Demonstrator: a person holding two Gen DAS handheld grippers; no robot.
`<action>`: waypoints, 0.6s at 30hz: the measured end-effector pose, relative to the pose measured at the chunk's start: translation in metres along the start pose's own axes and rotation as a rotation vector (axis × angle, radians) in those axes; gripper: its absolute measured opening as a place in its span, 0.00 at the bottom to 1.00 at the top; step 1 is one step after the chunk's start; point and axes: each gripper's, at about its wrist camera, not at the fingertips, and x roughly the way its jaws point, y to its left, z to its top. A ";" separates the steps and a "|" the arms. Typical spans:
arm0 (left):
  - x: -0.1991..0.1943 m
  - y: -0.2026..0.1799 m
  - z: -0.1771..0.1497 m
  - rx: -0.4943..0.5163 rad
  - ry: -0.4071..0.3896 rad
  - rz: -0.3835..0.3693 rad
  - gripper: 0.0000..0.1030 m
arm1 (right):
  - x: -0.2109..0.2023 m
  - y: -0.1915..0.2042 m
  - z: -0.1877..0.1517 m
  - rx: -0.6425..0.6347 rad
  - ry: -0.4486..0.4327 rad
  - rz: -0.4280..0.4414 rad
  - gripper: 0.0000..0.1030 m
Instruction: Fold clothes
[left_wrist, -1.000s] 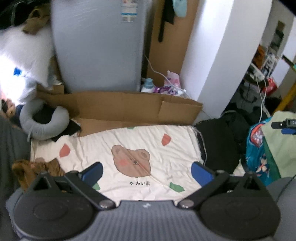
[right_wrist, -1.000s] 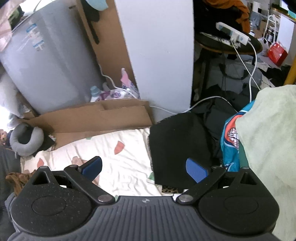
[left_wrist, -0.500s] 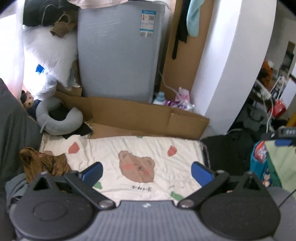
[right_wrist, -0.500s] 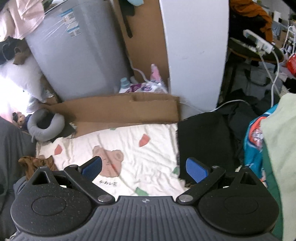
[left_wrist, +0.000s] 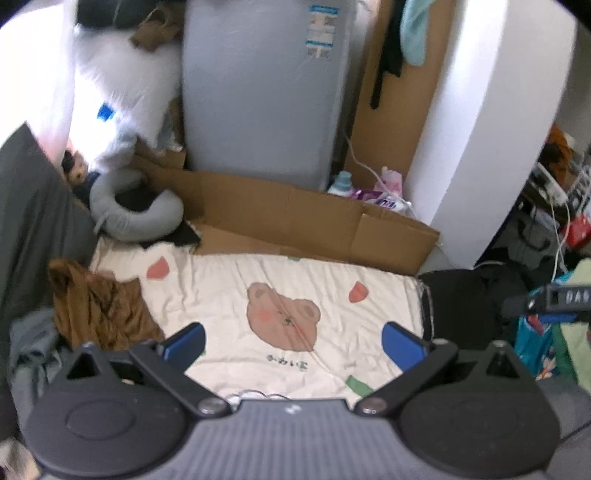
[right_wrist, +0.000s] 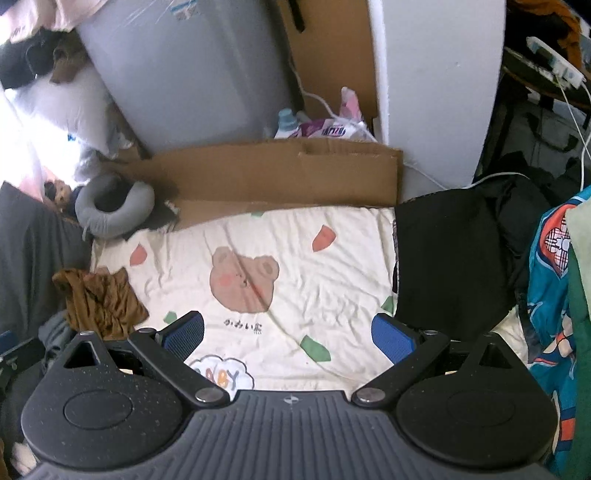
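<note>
Two candidates: we're eyeing the crumpled brown garment (left_wrist: 98, 306) at the bear blanket's (left_wrist: 303, 291) left edge and the black garment (right_wrist: 450, 258) at its right edge. We're hovering both tools above the blanket, tilted down, jaws spread, pinching nothing. Left gripper (left_wrist: 293, 338) is sitting nearer brown; right gripper (right_wrist: 288, 332) is sitting just beside black, whose long axis is running away from us.
</note>
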 end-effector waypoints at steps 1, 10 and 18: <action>0.002 -0.001 -0.003 -0.015 0.008 0.007 1.00 | 0.002 0.003 -0.001 -0.008 0.003 0.002 0.98; 0.019 -0.014 -0.020 -0.034 0.060 0.044 1.00 | 0.010 0.019 -0.013 -0.068 0.025 0.009 0.98; 0.027 -0.025 -0.026 -0.029 0.112 0.054 1.00 | 0.012 0.016 -0.019 -0.074 0.066 0.026 0.98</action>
